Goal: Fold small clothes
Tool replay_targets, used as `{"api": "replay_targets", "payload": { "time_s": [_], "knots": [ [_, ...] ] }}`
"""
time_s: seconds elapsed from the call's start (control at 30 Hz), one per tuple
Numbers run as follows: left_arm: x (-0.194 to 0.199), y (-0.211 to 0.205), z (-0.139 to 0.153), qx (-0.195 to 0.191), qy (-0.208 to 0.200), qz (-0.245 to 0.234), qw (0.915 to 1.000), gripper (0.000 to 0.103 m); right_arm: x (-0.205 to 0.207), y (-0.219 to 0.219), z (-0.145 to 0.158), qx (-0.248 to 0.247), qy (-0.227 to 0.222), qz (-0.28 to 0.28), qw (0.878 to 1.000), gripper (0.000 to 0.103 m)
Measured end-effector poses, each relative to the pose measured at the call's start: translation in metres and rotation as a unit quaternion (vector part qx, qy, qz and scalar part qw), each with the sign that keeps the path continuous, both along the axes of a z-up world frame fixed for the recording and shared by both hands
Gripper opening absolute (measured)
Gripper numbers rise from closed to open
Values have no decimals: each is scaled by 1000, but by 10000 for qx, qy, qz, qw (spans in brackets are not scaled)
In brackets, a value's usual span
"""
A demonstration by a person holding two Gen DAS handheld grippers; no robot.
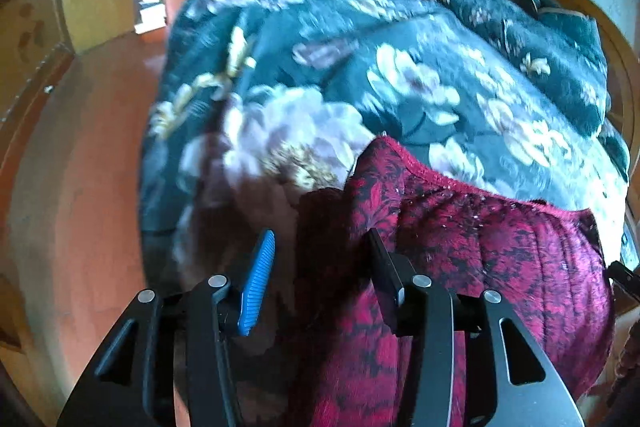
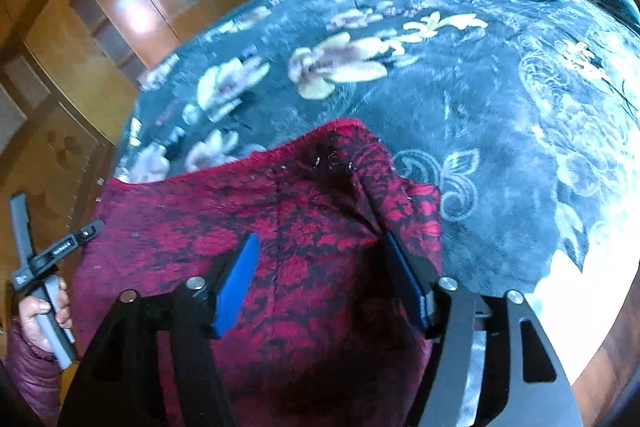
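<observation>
While both grippers, left gripper (image 1: 320,255) and right gripper (image 2: 320,259), are hovering with jaws apart, the red garment (image 2: 280,227) is lying on the floral blanket (image 2: 460,87); handle label's too blurry to read.

The left tool (image 1: 320,255) is black, with slotted angular arms, round silver screws (image 1: 218,281) at the joints and a ribbed blue pad (image 1: 258,283) on one finger. The right tool (image 2: 320,259) matches it: black arms, silver screws (image 2: 195,282), smooth blue pads (image 2: 236,283). In the right wrist view a bare hand (image 2: 40,315) grips a grey handle (image 2: 54,323) beneath a black bracket with small white lettering; its sleeve (image 2: 32,375) is quilted maroon
</observation>
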State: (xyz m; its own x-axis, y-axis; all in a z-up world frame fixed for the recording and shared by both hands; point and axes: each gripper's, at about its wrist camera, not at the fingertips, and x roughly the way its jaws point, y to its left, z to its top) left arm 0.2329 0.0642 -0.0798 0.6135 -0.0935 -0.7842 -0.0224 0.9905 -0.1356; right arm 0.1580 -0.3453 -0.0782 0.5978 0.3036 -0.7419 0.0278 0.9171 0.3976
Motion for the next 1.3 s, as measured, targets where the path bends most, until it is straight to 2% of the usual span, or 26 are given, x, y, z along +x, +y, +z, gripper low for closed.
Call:
{"api": "replay_targets", "payload": {
  "time_s": [0.03,0.17,0.27,0.4,0.6,0.7,0.83,0.93,1.03,1.3],
  "knots": [
    [-10,2,6,-23,-107,52,9999,46,-6,-4,3,20,-50,-51,10000,82],
    [-41,-6,17,-185,-338,-48,9992,46,-28,-28,-9,431,117,-133,9989,82],
    [-65,-24,21,-347,-412,-398,9978,46,-40,-43,-29,835,340,-198,9957,82],
    [-88,-61,22,-534,-422,-1041,9922,46,-52,-55,-50,1542,490,-121,9867,82],
    [-96,-112,14,-357,-286,-1658,9851,46,-61,-55,-74,2492,632,128,9663,82],
    [-94,-128,2,-215,-125,-1794,9835,46,-68,-48,-76,2538,598,321,9649,79],
    [-90,-137,-11,-92,17,-1774,9841,46,-74,-44,-77,2661,601,456,9610,66],
    [-90,-137,-17,-16,40,-1773,9841,46,-76,-38,-73,2679,614,650,9593,52],
    [-88,-134,-20,-37,83,-1767,9842,46,-79,-32,-57,2744,516,791,9570,44],
    [-80,-123,-25,-431,208,-1683,9846,46,-89,-3,10,2837,65,1145,9520,38]
  ]
}}
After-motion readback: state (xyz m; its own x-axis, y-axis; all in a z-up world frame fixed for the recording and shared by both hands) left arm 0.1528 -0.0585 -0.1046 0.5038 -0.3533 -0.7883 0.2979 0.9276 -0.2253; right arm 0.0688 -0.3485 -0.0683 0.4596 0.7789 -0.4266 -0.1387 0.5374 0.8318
